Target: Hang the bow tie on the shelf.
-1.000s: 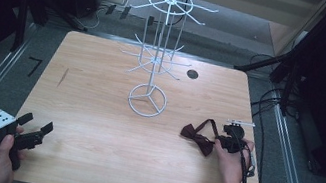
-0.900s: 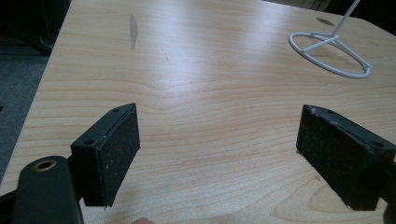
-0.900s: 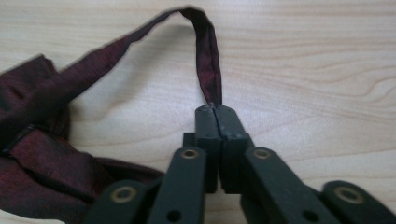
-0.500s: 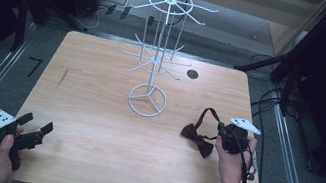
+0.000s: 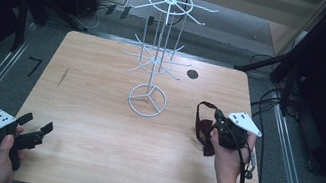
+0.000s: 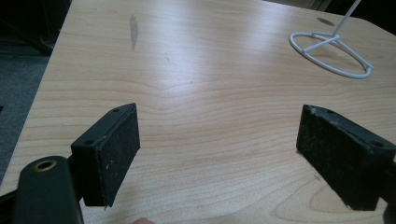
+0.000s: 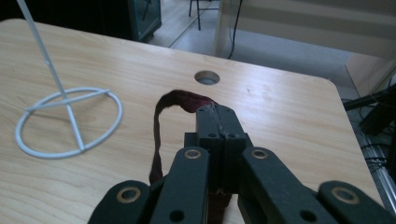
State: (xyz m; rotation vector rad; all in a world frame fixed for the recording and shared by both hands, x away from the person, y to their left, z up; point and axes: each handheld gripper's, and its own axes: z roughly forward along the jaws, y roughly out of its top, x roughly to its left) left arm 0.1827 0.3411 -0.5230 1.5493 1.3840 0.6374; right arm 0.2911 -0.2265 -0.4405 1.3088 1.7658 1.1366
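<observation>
A dark red bow tie [image 5: 204, 129] hangs by its thin strap [image 7: 159, 126] from my right gripper [image 5: 218, 116], which is raised above the table's right side. In the right gripper view the jaws of that gripper [image 7: 216, 114] are pressed together on the strap, and the strap loops out to the left. My left gripper [image 5: 37, 123] rests near the front left corner of the table. Its jaws [image 6: 219, 144] stand wide apart with only bare wood between them. A white wire display rack [image 5: 156, 60] stands at the table's middle back on a ring base [image 5: 147, 100].
The wooden table [image 5: 94, 125] has a round cable hole [image 5: 192, 74] behind the right gripper. The rack's ring base [image 7: 70, 123] lies left of the right gripper. Cables and dark stands crowd the floor to the right, and metal rails run along both sides.
The right gripper has risen with the bow tie, which lay on the table before and now hangs off it. The left gripper has stayed put.
</observation>
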